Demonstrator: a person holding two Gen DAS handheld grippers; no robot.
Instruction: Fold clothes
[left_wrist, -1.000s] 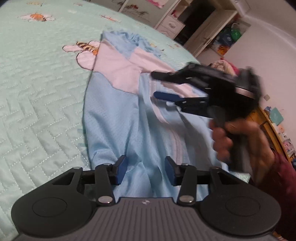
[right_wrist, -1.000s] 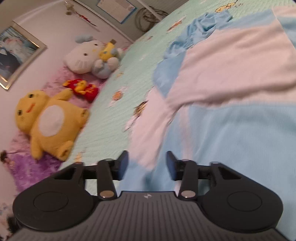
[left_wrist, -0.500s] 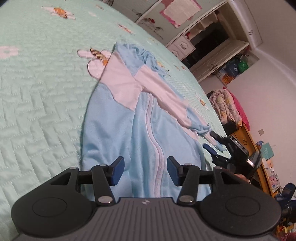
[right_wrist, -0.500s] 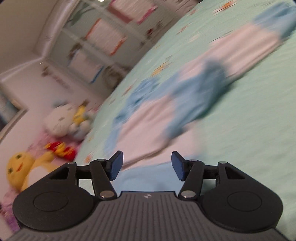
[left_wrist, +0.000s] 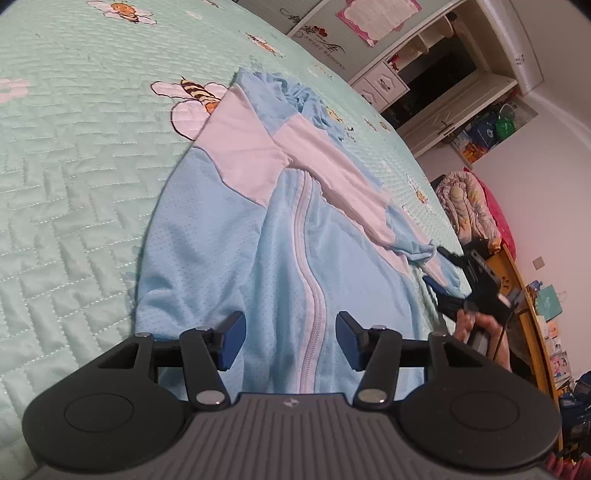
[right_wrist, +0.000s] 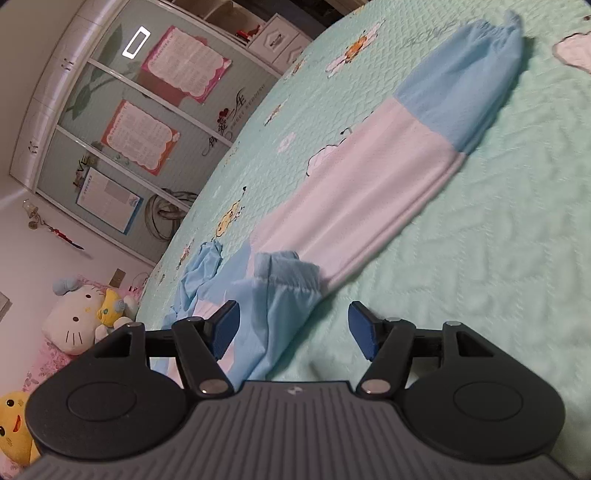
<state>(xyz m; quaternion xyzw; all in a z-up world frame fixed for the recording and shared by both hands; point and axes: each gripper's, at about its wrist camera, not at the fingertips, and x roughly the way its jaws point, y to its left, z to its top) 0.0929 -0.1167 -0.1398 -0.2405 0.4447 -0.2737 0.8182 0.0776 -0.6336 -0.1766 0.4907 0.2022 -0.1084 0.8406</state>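
Observation:
A light blue and white zip jacket (left_wrist: 236, 236) lies spread on the mint green quilted bed (left_wrist: 74, 155). My left gripper (left_wrist: 287, 339) is open and empty, hovering over the jacket's lower hem beside the zipper (left_wrist: 308, 258). One sleeve is folded across the body, its cuff (left_wrist: 421, 251) near my right gripper (left_wrist: 437, 269), which is seen at the right edge of the bed. In the right wrist view my right gripper (right_wrist: 293, 328) is open, with the folded sleeve's blue cuff (right_wrist: 288, 280) just ahead. The other sleeve (right_wrist: 406, 155) stretches out flat across the bed.
Plush toys (right_wrist: 81, 314) lie on a pink cover at the head of the bed. A wardrobe with posters (right_wrist: 155, 103) stands behind. White shelves and drawers (left_wrist: 436, 81), bedding (left_wrist: 469, 206) and a wooden desk (left_wrist: 524, 295) stand to the right of the bed.
My right gripper has swept from above the jacket's chest out to the right edge of the bed, leaving the sleeve folded across the body. My left gripper has risen slightly.

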